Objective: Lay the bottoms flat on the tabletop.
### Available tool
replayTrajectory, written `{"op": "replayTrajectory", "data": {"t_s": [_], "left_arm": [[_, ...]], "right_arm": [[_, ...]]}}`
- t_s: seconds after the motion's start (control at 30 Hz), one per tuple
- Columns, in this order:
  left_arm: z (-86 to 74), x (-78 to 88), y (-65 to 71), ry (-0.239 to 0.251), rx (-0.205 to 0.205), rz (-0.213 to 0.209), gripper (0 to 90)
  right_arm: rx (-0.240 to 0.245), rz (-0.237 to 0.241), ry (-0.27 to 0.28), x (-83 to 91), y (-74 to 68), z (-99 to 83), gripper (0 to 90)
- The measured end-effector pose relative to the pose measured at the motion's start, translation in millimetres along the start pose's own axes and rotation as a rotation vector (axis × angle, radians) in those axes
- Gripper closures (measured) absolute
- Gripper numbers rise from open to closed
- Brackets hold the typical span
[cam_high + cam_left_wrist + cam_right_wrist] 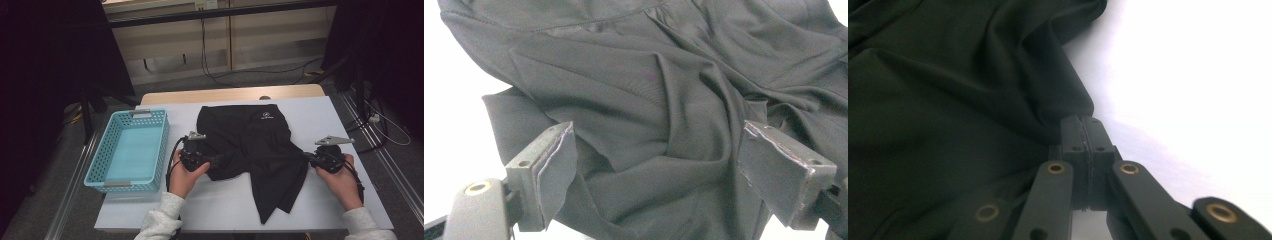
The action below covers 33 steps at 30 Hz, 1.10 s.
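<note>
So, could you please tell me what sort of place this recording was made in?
Probably a lab recording station: black curtains flank a white-topped table, loose cables cross the grey floor, and metal rails run alongside.

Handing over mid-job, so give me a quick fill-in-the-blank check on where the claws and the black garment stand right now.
1. The right claw is ___ on an edge of the crumpled black fabric garment.
2. The left claw has its jaws ___, with cloth lying between them.
3. The light blue perforated plastic basket sits at the garment's ___ in the high view.

Missing words: shut; open; left
</note>
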<state>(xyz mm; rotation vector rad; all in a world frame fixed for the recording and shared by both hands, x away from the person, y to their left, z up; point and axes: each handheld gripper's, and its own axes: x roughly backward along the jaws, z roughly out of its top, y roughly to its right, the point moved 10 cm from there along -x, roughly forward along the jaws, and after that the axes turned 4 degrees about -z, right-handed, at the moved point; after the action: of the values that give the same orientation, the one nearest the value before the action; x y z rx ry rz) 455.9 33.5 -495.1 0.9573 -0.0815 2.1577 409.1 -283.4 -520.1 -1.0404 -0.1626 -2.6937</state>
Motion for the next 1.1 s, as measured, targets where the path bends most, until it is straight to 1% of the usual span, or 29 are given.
{"op": "replayTrajectory", "data": {"t_s": [0.07, 0.13, 0.17, 0.23, 0.27, 0.37, 0.43, 0.47, 0.53, 0.57, 0.6, 0.63, 0.67, 0.7, 0.77, 0.9, 0.97, 1.1], "left_arm": [[0.0, 0.1, 0.4, 0.0, -0.006, 0.0, 16.8], [-1.1, -1.0, 1.3, -0.011, -0.002, -0.005, 16.8], [-1.0, -2.2, 1.2, -0.004, -0.002, -0.001, 16.8], [-1.6, -2.4, 2.3, -0.012, -0.006, -0.009, 16.7], [-1.1, -2.8, 1.9, -0.006, -0.008, -0.003, 16.8], [-1.0, -3.1, 2.7, -0.005, -0.009, -0.008, 17.0], [-1.3, -3.3, 3.7, -0.007, -0.012, -0.015, 17.2], [-1.8, -3.1, 4.3, -0.011, -0.013, -0.017, 17.3], [-1.8, -3.2, 6.1, -0.006, -0.021, -0.017, 17.5], [-2.0, -2.5, 7.7, -0.008, -0.021, -0.022, 17.8], [-2.4, -1.4, 8.4, -0.012, -0.028, -0.023, 18.0], [-1.8, -1.1, 9.8, -0.002, -0.025, -0.023, 18.0], [-2.1, 0.4, 11.1, -0.006, -0.031, -0.028, 18.0], [-1.7, 1.1, 11.8, -0.003, -0.038, -0.027, 18.0], [-1.8, 2.2, 15.1, -0.009, -0.045, -0.036, 18.1], [-2.1, -1.4, 23.6, -0.005, -0.059, -0.054, 18.3], [-3.3, -2.2, 27.3, -0.013, -0.076, -0.063, 18.3], [-5.1, -3.6, 33.0, -0.019, -0.089, -0.07, 17.9]], "right_arm": [[0.004, -0.019, 0.006, 1.3, 4.0, 0.7, 89.5], [0.008, -0.021, 0.002, -1.0, 4.0, 0.3, 89.5], [0.012, -0.022, 0.0, -2.8, 3.6, -0.2, 89.5], [0.017, -0.021, -0.003, -5.6, 3.1, -0.6, 89.5], [0.022, -0.03, -0.004, -6.7, 4.1, -0.6, 89.5], [0.01, -0.022, 0.007, -8.8, 5.8, 0.4, 89.3], [0.015, -0.016, -0.003, -10.9, 5.1, -1.7, 88.1], [0.019, -0.019, 0.001, -11.5, 4.6, -2.0, 87.0], [0.014, -0.021, 0.003, -10.5, 2.6, -1.6, 79.9], [0.019, -0.021, 0.006, -9.0, 1.5, -1.2, 79.6], [0.032, -0.023, 0.012, -7.1, 0.6, -0.5, 77.6], [0.029, -0.022, 0.018, -4.6, -0.9, 0.1, 74.8], [0.03, -0.019, 0.026, -1.8, -2.2, 0.8, 73.7], [0.03, -0.009, 0.031, 1.5, -4.2, 1.0, 73.4], [0.034, 0.008, 0.042, 7.0, -9.0, 0.7, 69.6], [0.066, 0.031, 0.042, 16.5, -20.8, -4.5, 63.9], [0.076, 0.037, 0.041, 19.6, -24.5, -7.4, 60.8], [0.058, 0.035, 0.04, 24.0, -26.2, -13.6, 54.6]]}}
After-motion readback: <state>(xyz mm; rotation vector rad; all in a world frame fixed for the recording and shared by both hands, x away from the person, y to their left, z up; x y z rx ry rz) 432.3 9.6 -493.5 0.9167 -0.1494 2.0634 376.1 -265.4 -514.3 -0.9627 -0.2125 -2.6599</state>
